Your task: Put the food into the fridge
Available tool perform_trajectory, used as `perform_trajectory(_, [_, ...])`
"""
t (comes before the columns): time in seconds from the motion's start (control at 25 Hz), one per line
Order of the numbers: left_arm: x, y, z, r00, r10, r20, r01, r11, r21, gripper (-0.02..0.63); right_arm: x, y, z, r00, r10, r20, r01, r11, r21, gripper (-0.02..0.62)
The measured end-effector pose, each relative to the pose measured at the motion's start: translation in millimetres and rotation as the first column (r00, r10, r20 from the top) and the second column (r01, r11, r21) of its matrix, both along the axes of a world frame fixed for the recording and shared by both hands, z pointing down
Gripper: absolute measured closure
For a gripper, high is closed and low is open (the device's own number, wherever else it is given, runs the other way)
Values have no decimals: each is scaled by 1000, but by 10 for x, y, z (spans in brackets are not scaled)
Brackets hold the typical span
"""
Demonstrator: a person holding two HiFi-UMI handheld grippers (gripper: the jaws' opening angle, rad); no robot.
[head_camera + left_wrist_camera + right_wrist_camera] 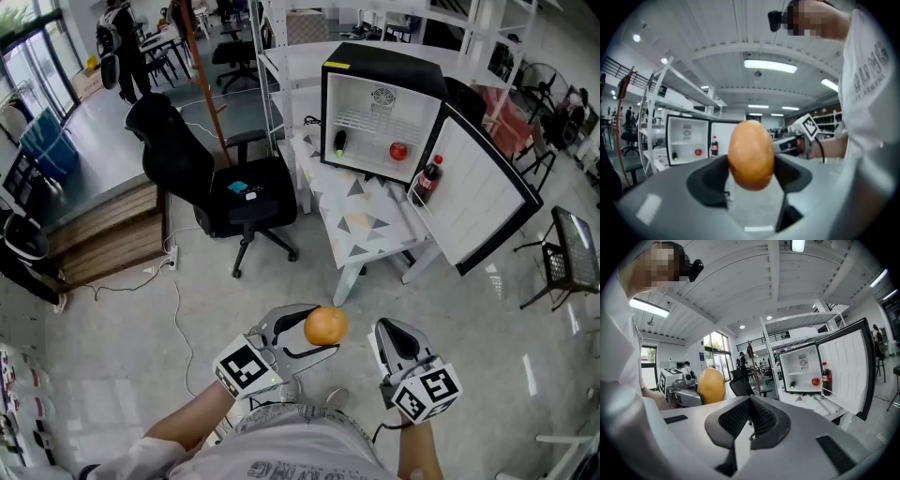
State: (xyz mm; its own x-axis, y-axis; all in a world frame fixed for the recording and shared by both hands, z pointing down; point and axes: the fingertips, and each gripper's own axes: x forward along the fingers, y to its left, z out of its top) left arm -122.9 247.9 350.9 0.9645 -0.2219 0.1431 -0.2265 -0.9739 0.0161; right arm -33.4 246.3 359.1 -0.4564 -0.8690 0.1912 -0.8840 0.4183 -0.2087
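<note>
Left tongs [315,337] held wide, pads pressed on either side of an orange [325,325], which sits between the jaws and clear of the floor. Right tongs [392,336] just beside it on the right, jaws together with nothing between them. The fridge [384,66] stands well ahead of both tongs on a patterned table [361,220], door [478,197] swung open to the right with a cola bottle [427,181] in it; inside are a red fruit [398,151] and a dark green item [339,142].
</note>
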Motion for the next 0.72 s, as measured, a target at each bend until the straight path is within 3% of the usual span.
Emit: perform_trajectory(0.72, [118, 94, 119, 999, -32, 31, 32, 999, -5, 305, 243, 193, -26, 1000, -20, -20, 21, 999, 26, 594])
